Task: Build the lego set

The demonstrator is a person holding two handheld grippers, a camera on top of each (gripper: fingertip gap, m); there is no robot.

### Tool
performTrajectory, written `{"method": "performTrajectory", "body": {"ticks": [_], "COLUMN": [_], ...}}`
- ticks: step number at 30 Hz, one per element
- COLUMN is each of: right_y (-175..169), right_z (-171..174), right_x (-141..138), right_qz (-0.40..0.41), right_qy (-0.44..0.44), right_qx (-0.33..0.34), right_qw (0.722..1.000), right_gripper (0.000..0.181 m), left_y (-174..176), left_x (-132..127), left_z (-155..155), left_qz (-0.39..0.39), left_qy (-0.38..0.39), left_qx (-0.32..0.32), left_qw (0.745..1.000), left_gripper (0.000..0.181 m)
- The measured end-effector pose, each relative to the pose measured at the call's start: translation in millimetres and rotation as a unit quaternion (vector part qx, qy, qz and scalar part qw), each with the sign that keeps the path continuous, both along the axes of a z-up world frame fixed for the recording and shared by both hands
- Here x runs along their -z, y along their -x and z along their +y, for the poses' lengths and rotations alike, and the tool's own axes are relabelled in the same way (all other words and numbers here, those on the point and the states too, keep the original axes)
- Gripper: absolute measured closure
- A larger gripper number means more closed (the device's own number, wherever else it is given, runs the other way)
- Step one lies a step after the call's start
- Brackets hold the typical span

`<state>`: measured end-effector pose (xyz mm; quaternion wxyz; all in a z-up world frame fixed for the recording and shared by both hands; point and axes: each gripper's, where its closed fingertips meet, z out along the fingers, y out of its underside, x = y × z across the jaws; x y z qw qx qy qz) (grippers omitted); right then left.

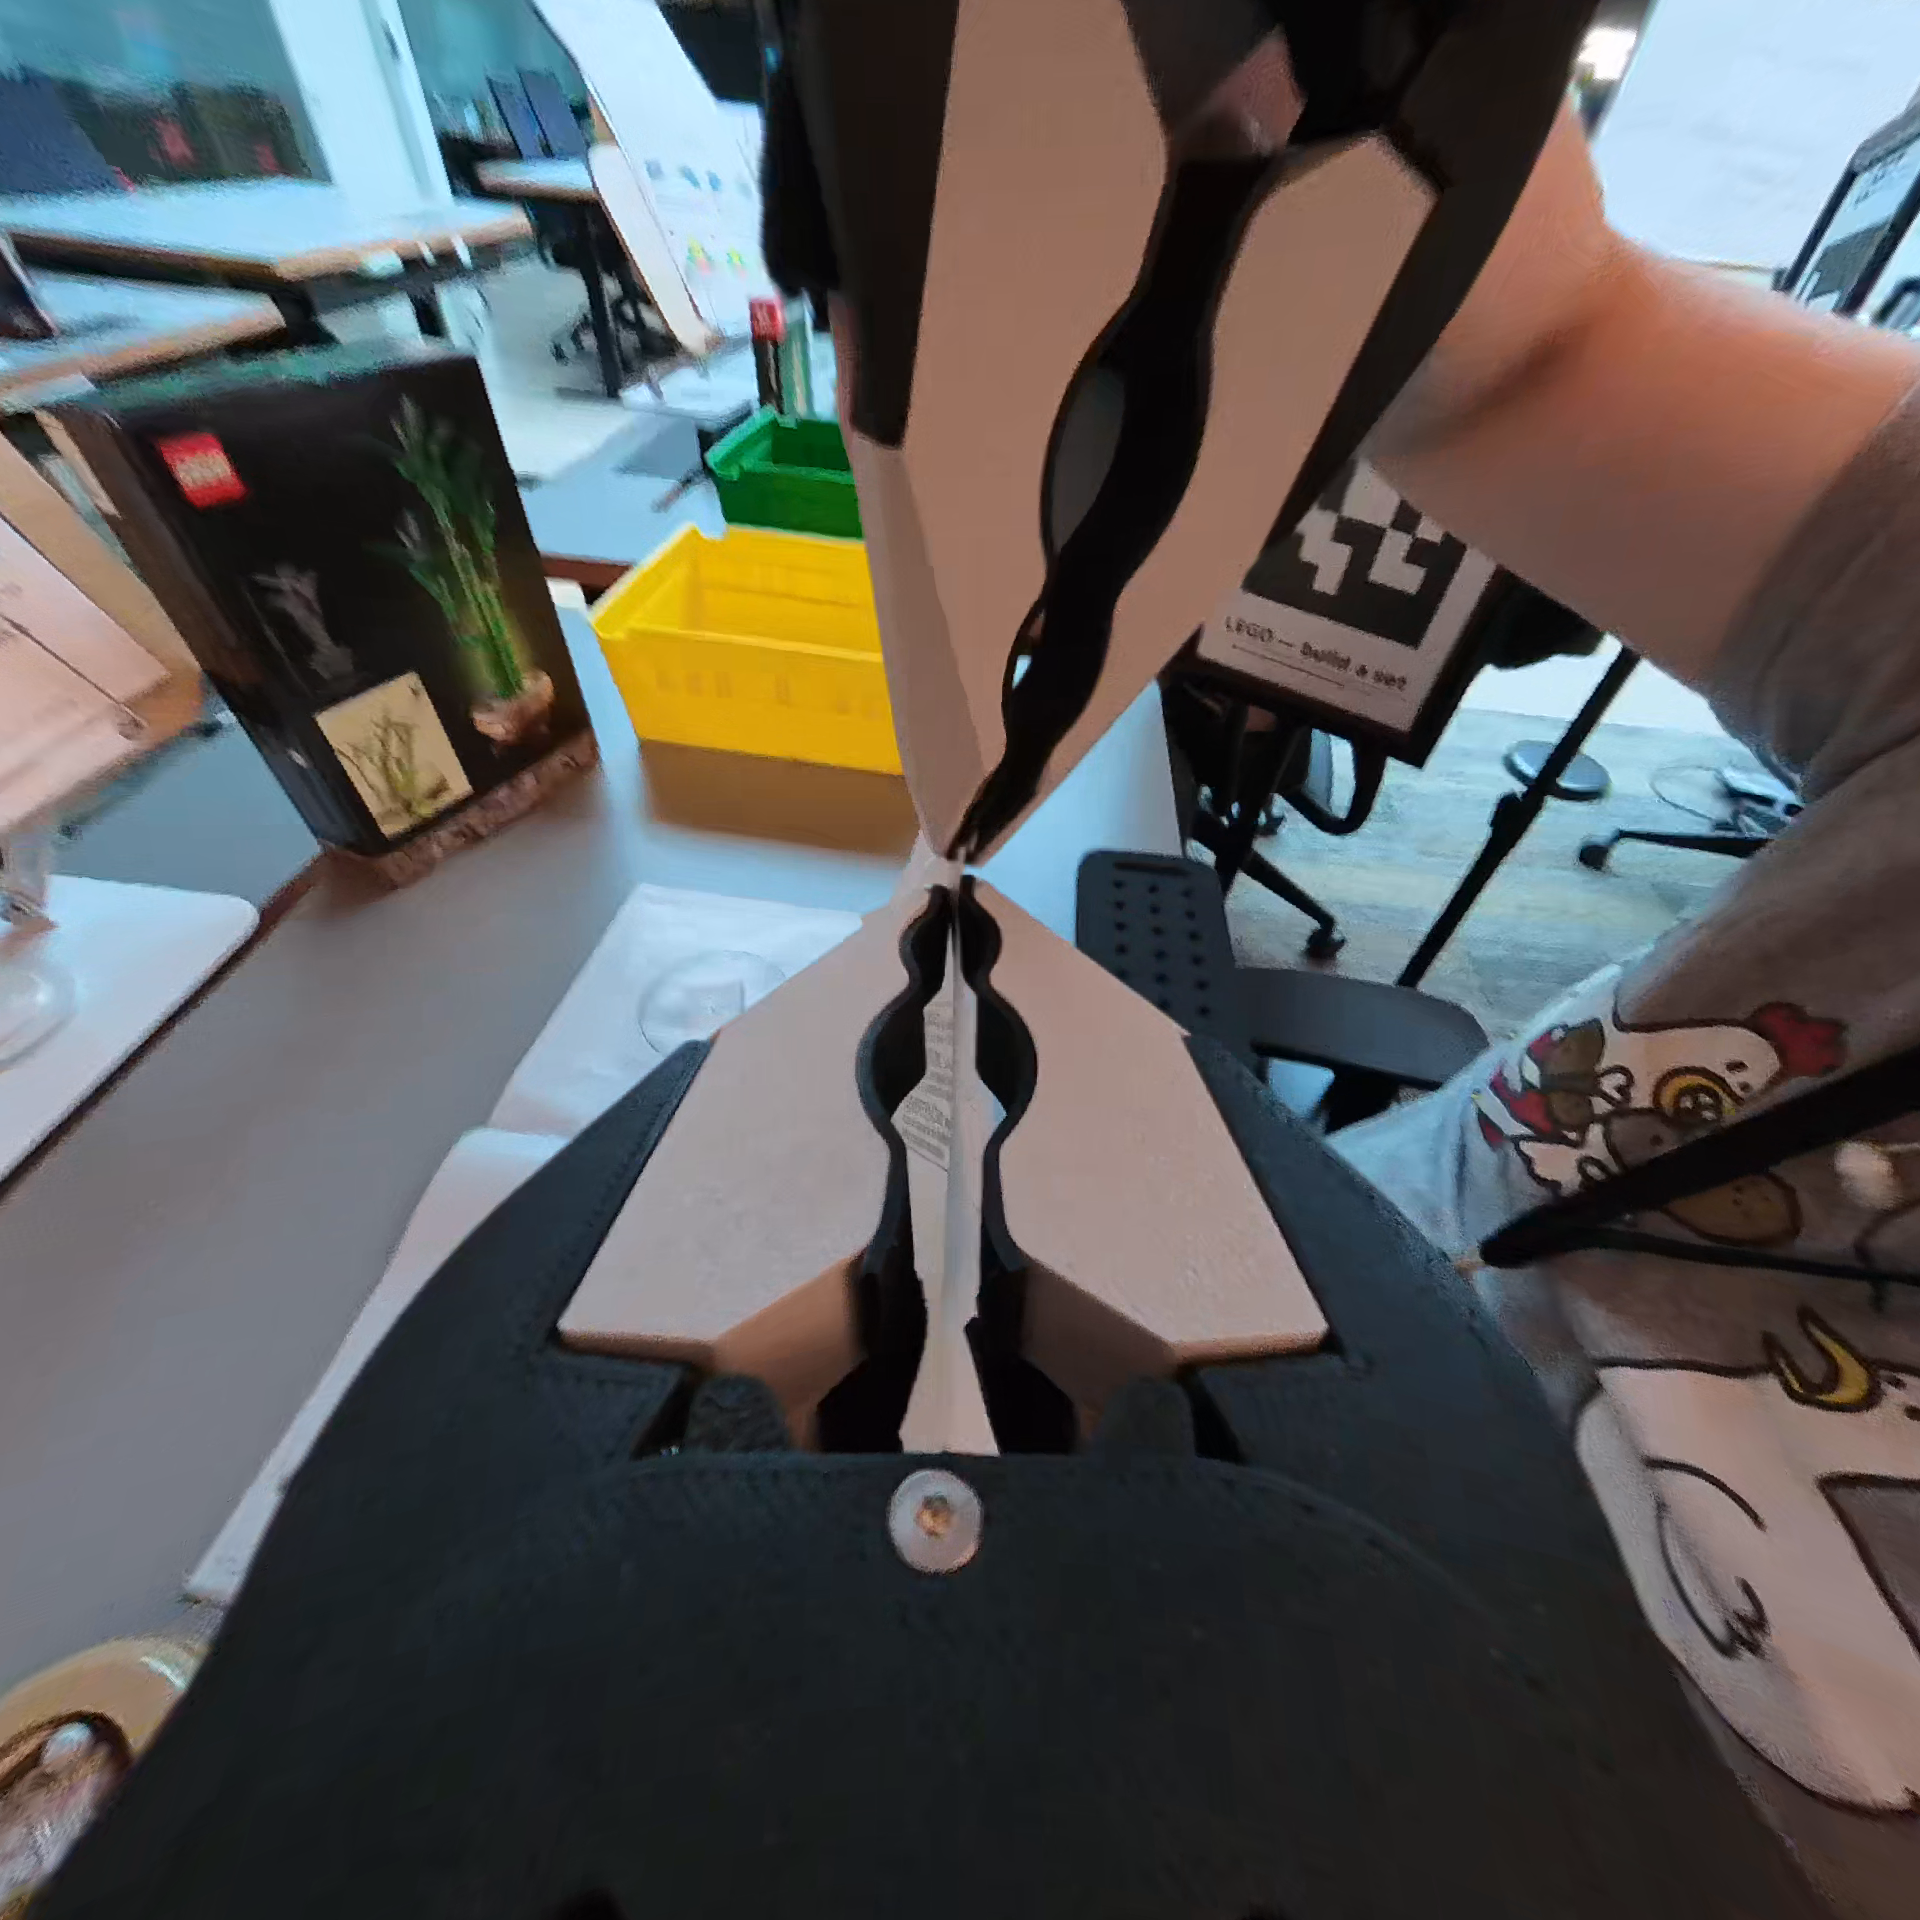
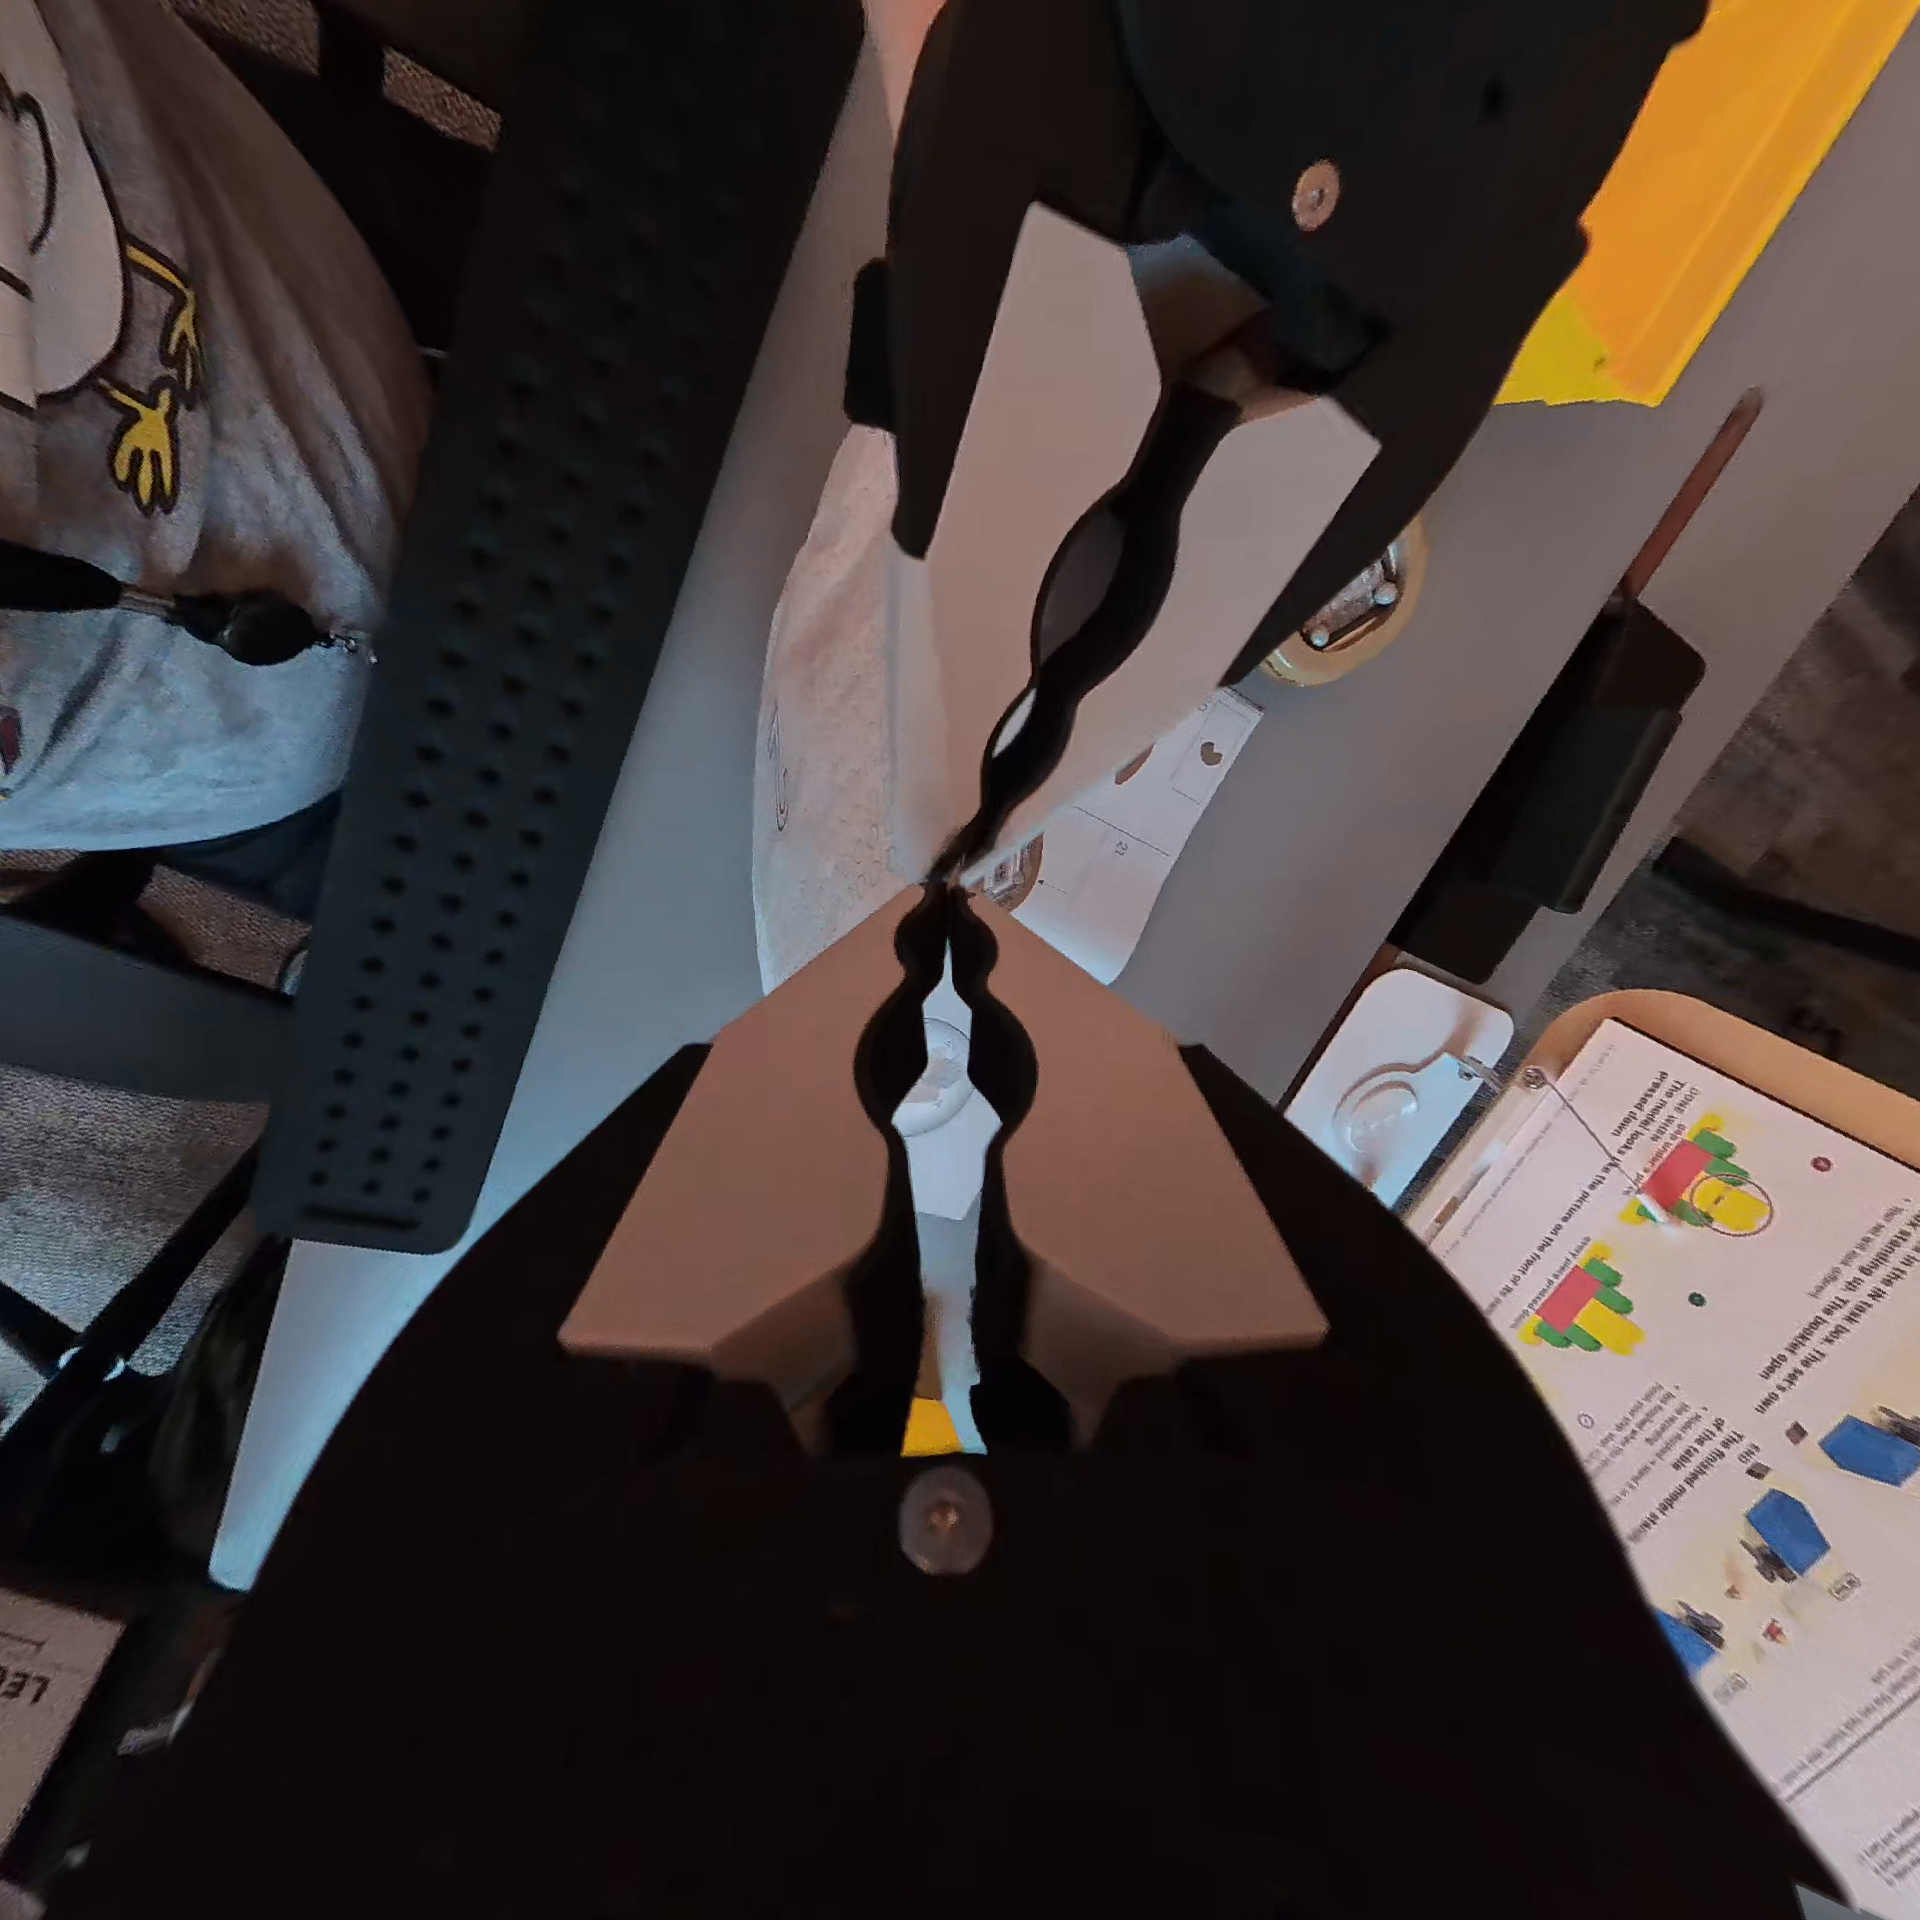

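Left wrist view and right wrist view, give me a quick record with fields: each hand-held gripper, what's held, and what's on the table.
left hand-held gripper: shut on a thin white packet, seen edge-on
right hand-held gripper: shut, tip to tip with the left; contents unclear
bins: yellow bin, green bin behind it
set box: upright, left of the bins

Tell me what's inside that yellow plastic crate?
The yellow plastic crate shows only bare ribbed inner walls. Its floor hides behind the near wall, and the right tool covers its right end.
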<state>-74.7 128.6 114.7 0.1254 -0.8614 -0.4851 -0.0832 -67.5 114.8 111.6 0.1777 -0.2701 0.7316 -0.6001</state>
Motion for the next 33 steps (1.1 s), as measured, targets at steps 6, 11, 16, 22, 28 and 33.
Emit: {"method": "performTrajectory", "body": {"ticks": [6,11,16,22,28,33], "right_y": [1,11,13,16,18,19], "right_z": [0,1,3,4,2,0], "right_x": [2,-6,0,-1,-1,0], "right_qz": [0.003,0.020,0.028,0.033,0.018,0.026], "right_qy": [-0.010,-0.066,-0.111,-0.196,-0.261,-0.285], "right_qx": [-0.014,-0.069,-0.090,-0.111,-0.129,-0.130], "right_qw": [1.000,0.995,0.989,0.974,0.957,0.949], "right_gripper": [0.181,0.181,0.181,0.181,0.181,0.181], "left_y": [1,11,14,17,18,19], "left_x": [-1,-9,-3,-3,-3,-2], "left_z": [-1,-1,0,0,-2,-4], "left_qz": [-0.013,0.029,0.056,0.075,0.087,0.096], "left_qy": [-0.024,0.063,0.096,0.118,0.130,0.140], "left_qx": [0.004,0.057,0.080,0.093,0.106,0.115], "left_qw": [1.000,0.996,0.991,0.986,0.982,0.979], "left_gripper": [0.181,0.181,0.181,0.181,0.181,0.181]}}
